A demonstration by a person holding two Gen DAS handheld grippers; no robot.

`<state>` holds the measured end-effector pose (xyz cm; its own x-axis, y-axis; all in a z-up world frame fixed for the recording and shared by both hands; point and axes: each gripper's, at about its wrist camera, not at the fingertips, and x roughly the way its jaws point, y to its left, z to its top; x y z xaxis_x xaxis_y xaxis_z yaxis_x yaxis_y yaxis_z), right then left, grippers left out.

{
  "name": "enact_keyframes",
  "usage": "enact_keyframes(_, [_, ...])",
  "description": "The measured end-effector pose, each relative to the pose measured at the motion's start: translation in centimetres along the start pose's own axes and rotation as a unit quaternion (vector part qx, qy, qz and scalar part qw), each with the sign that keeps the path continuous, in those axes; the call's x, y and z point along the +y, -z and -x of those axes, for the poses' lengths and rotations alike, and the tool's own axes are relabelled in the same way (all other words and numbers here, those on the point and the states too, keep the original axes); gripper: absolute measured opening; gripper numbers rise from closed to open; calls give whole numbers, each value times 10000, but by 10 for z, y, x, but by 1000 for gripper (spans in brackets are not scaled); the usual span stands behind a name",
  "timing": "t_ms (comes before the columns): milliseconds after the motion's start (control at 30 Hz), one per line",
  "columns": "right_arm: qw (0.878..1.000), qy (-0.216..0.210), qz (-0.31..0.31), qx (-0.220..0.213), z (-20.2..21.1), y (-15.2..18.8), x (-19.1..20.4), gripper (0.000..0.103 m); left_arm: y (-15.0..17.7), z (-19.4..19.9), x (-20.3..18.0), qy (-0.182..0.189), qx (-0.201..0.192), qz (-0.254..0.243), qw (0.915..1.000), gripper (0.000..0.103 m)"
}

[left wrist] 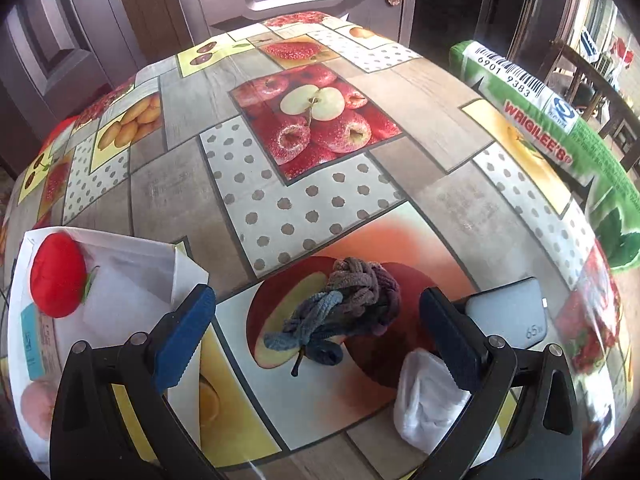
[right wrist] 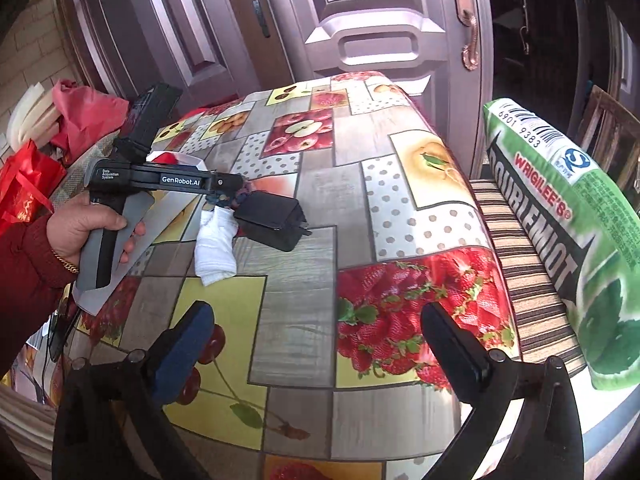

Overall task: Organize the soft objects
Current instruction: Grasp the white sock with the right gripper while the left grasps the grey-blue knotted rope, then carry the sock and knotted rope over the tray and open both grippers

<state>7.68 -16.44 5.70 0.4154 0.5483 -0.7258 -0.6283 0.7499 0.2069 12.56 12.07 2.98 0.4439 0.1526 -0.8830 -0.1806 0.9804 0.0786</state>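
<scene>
Two grippers, both spread wide and holding nothing. Left gripper point(left wrist: 316, 332) sits low over the table point(left wrist: 420, 184), its jaws either side of a knotted rope toy point(left wrist: 344, 304) that lies between the fingertips on the oilcloth, not yet touched. Toy: braided cord in grey-purple and blue, prob. light, soft and springy; it should squash under the pads, not slip. Best hold is across the fat knot, since the loose blue tails at the near-left end would just flop or pull free. A white sock point(left wrist: 428, 396), limp and light, lies under the right-hand finger, so a close could snag it along w/ the toy. Grey power bank point(left wrist: 508, 312), hard and not part of the job, sits just behind that same finger, near the toy. White box point(left wrist: 132, 276) at left holds a red plush point(left wrist: 58, 276), approx. tomato-shaped; its near wall stands just beside the left-hand finger and is the likely drop spot. Right gripper point(right wrist: 320, 344) hovers well apart at the table's near edge over bare cloth. Green pillow point(right wrist: 560, 216) rests on a striped chair beyond the table's right side; whether it touches the table can't be told.
</scene>
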Motion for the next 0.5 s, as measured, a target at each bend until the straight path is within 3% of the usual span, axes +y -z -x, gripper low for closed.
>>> enact_keyframes(133, [9988, 131, -446, -153, 6, 4, -27, 103, 5, -16, 4, -110, 203, -191, 9996, 87])
enact_keyframes(267, [9977, 126, -629, -225, 1, 4, -32, 103, 0, -19, -3, 30, 144, -277, 9995, 87])
enact_keyframes(300, [9975, 95, -650, -250, 1, 4, -31, 103, 0, -18, -7, 114, 95, -335, 9993, 81])
enact_keyframes(333, [9974, 61, -667, -270, 0, 3, -30, 103, -1, -17, -10, 277, 32, -370, 9989, 62])
enact_keyframes(367, [9973, 34, -668, -287, -1, 1, -29, 103, -1, -15, -14, 414, -36, -416, 9983, 52])
enact_keyframes(400, [9974, 1, -654, -290, -1, 1, -27, 103, -1, -13, -19, 441, -88, -480, 9978, 34])
enact_keyframes(500, [9986, -111, -473, -214, -2, -2, -20, 103, 5, -5, -23, 519, -220, -424, 9975, 29])
